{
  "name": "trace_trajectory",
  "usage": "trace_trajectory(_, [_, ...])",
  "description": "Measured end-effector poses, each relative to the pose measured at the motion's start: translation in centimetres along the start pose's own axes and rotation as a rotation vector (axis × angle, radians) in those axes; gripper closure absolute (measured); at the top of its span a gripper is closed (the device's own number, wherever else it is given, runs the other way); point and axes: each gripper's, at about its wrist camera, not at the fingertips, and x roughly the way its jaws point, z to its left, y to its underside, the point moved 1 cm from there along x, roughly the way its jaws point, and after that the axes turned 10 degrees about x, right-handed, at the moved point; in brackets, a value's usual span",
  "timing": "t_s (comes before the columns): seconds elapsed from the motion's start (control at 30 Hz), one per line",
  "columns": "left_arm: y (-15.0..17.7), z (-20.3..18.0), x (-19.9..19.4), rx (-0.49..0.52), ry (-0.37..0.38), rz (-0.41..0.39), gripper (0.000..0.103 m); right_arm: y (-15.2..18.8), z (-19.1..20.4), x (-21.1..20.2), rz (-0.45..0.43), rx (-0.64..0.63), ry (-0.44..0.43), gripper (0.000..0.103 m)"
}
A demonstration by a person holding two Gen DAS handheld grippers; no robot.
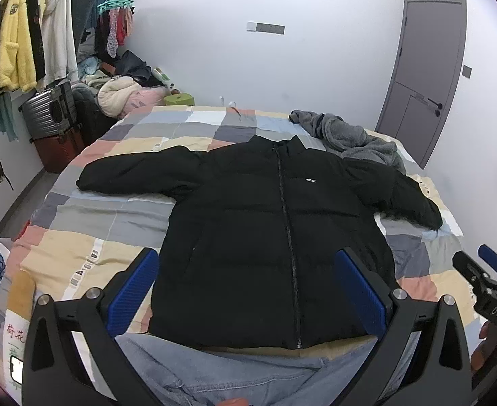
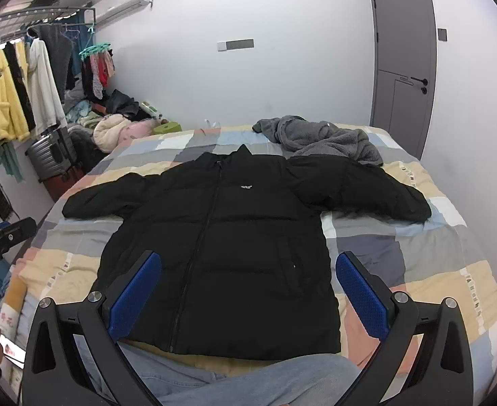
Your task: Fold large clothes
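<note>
Both fisheye cams are sitting low at the foot of the bed, each riding behind its own hand-held gripper and looking forward along the fingers toward the far wall with the grey door. The left view is aiming from slightly left, so the black jacket is sitting right of centre and the right hand-held gripper is poking in at its right edge. The right view is looking from further right, catching the left hand-held gripper at its left edge. Both are sharing the jacket, the bed, the door, the grey fleece and the clothes rack.
</note>
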Motion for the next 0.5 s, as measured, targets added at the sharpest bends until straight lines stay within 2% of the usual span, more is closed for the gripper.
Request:
trace_trajectory(0.2, [0.2,-0.2,-0.6,0.014,0.018,0.005,0.000,-0.3,-0.6,-0.7,-0.025,0.012,-0.016,0.000])
trace_trajectory(0.33, [0.1,-2.2,-0.8,0.050,-0.006,-0.005,0.000,-0.2,-0.9,-1.0,-0.044,0.011,0.000,0.000])
trace_trajectory(0.5, [0.6,-2.8,-0.9,0.025,0.000,-0.011,0.000,0.4,-1.3,-1.0,-0.046,0.002,-0.012,0.000])
